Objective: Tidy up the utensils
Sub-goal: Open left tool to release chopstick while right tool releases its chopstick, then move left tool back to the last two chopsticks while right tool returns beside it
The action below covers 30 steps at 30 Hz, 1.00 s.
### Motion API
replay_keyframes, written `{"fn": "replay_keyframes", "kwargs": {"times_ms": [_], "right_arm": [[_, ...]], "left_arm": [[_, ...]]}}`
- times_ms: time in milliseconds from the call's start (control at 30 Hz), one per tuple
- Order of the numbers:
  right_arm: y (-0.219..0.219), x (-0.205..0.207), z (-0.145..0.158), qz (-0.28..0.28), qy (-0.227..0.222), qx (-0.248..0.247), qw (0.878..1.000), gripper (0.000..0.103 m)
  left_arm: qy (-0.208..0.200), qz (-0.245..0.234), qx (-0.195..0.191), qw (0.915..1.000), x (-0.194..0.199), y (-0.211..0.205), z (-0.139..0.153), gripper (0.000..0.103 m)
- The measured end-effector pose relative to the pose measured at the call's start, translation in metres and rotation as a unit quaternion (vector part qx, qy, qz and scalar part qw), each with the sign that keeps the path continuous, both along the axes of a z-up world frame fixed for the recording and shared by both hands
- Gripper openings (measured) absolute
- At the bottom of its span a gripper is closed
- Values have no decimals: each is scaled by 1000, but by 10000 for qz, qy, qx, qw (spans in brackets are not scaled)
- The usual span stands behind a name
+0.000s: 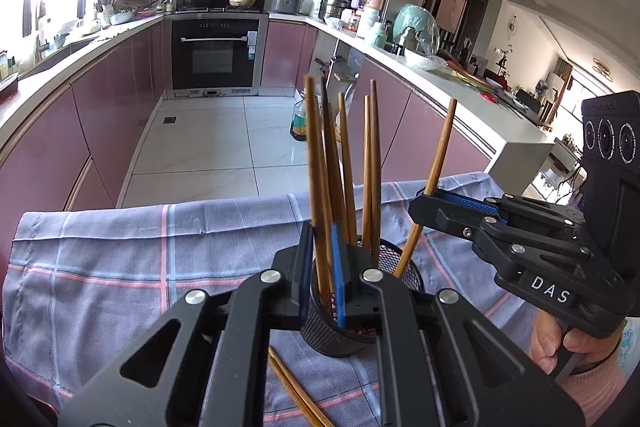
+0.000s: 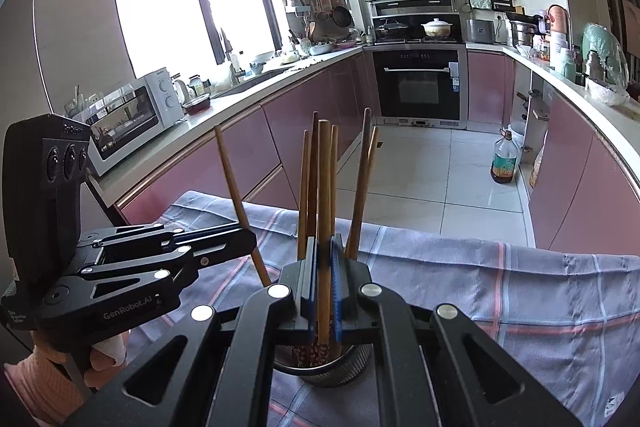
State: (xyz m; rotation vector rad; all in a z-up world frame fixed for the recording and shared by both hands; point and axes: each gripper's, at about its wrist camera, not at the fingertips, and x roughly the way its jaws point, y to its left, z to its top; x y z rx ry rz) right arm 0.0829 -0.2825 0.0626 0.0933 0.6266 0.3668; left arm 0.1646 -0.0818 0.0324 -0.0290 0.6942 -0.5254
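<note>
A black mesh cup [image 1: 352,307] stands on a checked cloth [image 1: 120,267] and holds several wooden chopsticks [image 1: 372,163]. My left gripper [image 1: 322,267] is shut on one chopstick [image 1: 316,163] over the cup. My right gripper [image 1: 424,203], at the right in the left wrist view, is shut on a leaning chopstick [image 1: 440,147] whose lower end is in the cup. In the right wrist view my right gripper [image 2: 325,267] grips a chopstick [image 2: 324,187] above the cup [image 2: 332,367], and the left gripper [image 2: 244,239] holds its chopstick [image 2: 230,175] at the left.
Two loose chopsticks [image 1: 292,391] lie on the cloth in front of the cup. Beyond the table are the tiled floor [image 1: 224,139], pink cabinets, an oven [image 1: 216,55] and an oil bottle [image 2: 505,163] on the floor. A microwave [image 2: 136,115] stands on the left counter.
</note>
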Motion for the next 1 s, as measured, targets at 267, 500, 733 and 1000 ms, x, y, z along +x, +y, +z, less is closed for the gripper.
{"fn": "replay_keyframes", "kwargs": {"times_ms": [267, 500, 733, 1000], "right_arm": [[-4, 3, -11, -112, 144, 7, 9998, 16], [-7, -6, -13, -120, 129, 57, 9998, 16], [-7, -21, -8, 0, -10, 63, 10000, 25], [5, -54, -6, 497, -90, 20, 9987, 38]], "left_arm": [[5, 106, 84, 9999, 6, -1, -16, 29], [-134, 222, 88, 9996, -3, 6, -19, 39], [-304, 368, 139, 9988, -18, 17, -18, 44], [-336, 479, 225, 9980, -42, 36, -27, 48]]}}
